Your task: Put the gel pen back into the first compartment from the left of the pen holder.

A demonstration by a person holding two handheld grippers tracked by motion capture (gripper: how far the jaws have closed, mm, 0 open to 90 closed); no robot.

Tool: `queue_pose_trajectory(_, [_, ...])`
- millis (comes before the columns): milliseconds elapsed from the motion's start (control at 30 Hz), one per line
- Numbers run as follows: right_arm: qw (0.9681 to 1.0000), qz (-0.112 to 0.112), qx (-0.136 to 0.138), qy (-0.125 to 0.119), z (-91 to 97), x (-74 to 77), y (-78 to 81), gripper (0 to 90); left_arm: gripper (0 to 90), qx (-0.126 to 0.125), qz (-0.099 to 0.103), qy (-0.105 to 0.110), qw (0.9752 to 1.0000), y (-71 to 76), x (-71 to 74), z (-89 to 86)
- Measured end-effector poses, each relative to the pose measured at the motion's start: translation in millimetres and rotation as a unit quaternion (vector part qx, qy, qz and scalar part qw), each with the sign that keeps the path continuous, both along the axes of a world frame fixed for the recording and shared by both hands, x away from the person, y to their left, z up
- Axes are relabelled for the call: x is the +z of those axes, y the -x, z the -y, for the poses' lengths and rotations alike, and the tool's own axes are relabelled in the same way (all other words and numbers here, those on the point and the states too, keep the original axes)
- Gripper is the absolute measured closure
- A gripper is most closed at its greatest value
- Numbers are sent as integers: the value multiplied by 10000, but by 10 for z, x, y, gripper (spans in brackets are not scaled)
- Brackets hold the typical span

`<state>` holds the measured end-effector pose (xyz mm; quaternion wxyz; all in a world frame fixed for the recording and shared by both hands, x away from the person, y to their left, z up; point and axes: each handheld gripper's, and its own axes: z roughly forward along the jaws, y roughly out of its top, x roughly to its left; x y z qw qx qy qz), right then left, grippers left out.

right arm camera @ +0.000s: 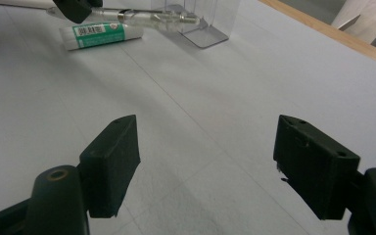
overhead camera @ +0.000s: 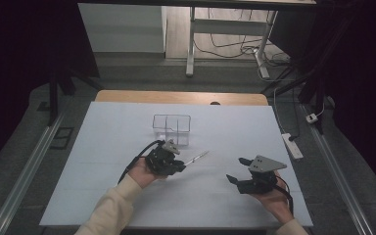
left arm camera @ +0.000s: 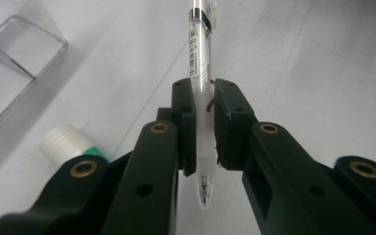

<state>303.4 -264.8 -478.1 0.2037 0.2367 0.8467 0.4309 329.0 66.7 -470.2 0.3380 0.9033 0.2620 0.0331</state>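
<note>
Item 1, left gripper [overhead camera: 178,164]: held in the person's left hand [overhead camera: 142,172], low over the white table sheet [overhead camera: 127,132]. Jaws drawn narrow and clamped on a clear pen [left arm camera: 199,93]. In the left gripper view the pads press the frosted grip section from both sides; the writing tip pokes out behind the pads, toward the gripper body, and the long barrel with its barcode label and black band runs on ahead, well past the jaw ends.

Item 2, clear pen: in the high view [overhead camera: 196,157] it extends from the left jaws up and to the right, its far end near the sheet; whether it touches cannot be told.

Item 3, glue stick [left arm camera: 68,144]: white ribbed cap, green body, lying on the sheet just beside the outer face of the left-hand jaw in the left gripper view, partly hidden by it. In the right gripper view [right arm camera: 103,34] it lies far ahead of the right jaws, to their left.

Item 4, clear plastic organiser [overhead camera: 172,128]: divided, upright, ahead of the left jaws and to their left; empty compartments visible.

Item 5, right gripper [overhead camera: 238,170]: in the person's right hand [overhead camera: 274,196], grey plate on top. Jaws spread wide, holding nothing, bare sheet between them.
</note>
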Motion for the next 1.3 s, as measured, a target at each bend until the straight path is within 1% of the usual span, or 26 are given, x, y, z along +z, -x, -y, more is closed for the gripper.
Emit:
queue_pose_trajectory(100, [10000, 14, 19, 10, -18, 4, 0, 251, 800, -48, -10, -57, 10000, 3, -4, 20])
queue_pose_trajectory(233, [10000, 34, 56, -18, -36, 4, -4, 250, 799, -84, 3, -74, 9999, 7, -11, 41])
queue_pose_trajectory(433, [9999, 81, 122, 18, -84, 22, -9, 249, 799, -113, -24, -92, 9999, 4, -20, 60])
queue_pose_trajectory(467, [9998, 123, 142, 36, -118, 40, -5, 249, 799, -128, -27, -93, 9999, 4, -21, 68])
queue_pose_trajectory(633, [9995, 171, 262, 71, -198, 74, -8, 249, 799, -162, -43, -110, 9998, 6, -28, 88])
queue_pose_trajectory(667, [9994, 171, 287, 57, -218, 77, -9, 249, 799, -169, -51, -116, 9998, 6, -30, 92])
queue_pose_trajectory(833, [9989, 188, 392, 158, -302, 82, -22, 249, 800, -195, -76, -126, 9997, 7, -41, 118])
queue_pose_trajectory(900, [9984, 202, 469, 245, -360, 85, -32, 249, 799, -216, -96, -146, 9996, 7, -47, 130])
queue_pose_trajectory(1000, [9983, 209, 492, 247, -406, 86, -35, 251, 799, -263, -119, -185, 9994, 8, -59, 154])
queue_pose_trajectory(1067, [9977, 217, 574, 293, -465, 96, -39, 255, 799, -254, -112, -182, 9994, 12, -66, 172])
queue_pose_trajectory(1100, [9977, 217, 574, 293, -465, 96, -39, 255, 799, -250, -95, -198, 9994, 14, -67, 179])
queue_pose_trajectory(1133, [9971, 221, 646, 327, -499, 106, -42, 267, 799, -257, -89, -205, 9994, 12, -70, 183])
queue_pose_trajectory(1267, [9963, 250, 736, 353, -564, 112, -51, 272, 799, -268, -120, -203, 9994, 7, -80, 196])
queue_pose_trajectory(1300, [9961, 214, 758, 389, -584, 117, -50, 274, 799, -273, -130, -204, 9993, 5, -82, 198])
